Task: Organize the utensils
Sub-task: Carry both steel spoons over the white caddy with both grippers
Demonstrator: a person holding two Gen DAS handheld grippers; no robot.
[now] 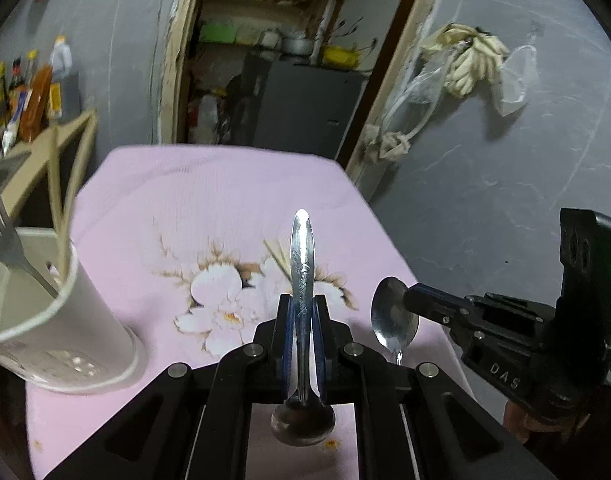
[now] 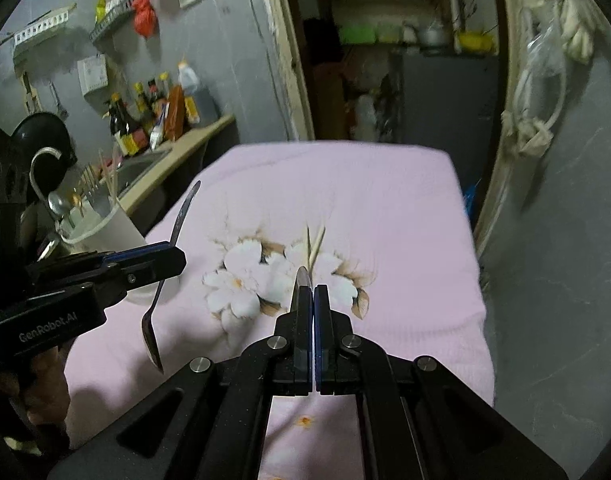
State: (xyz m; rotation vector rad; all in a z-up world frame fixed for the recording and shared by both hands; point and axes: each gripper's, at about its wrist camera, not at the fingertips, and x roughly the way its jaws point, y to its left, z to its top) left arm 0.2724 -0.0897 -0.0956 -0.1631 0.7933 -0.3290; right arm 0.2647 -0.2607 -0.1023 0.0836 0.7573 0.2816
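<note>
My left gripper [image 1: 303,312] is shut on a metal spoon [image 1: 302,256], handle pointing forward, bowl hanging below the jaws; it also shows in the right wrist view [image 2: 173,248], held above the pink floral cloth [image 2: 385,208]. My right gripper [image 2: 312,300] is shut on a second spoon [image 2: 303,280], whose bowl [image 1: 393,316] shows at its tip in the left wrist view. A white holder cup [image 1: 65,320] at the left holds a fork [image 1: 5,236] and chopsticks [image 1: 59,184]. Two chopsticks [image 2: 314,246] lie on the cloth ahead of the right gripper.
A counter with sauce bottles [image 2: 153,120] and a sink stands at the left beyond the table. A doorway [image 2: 385,80] to a storeroom lies behind. A grey wall [image 2: 553,260] runs along the table's right edge.
</note>
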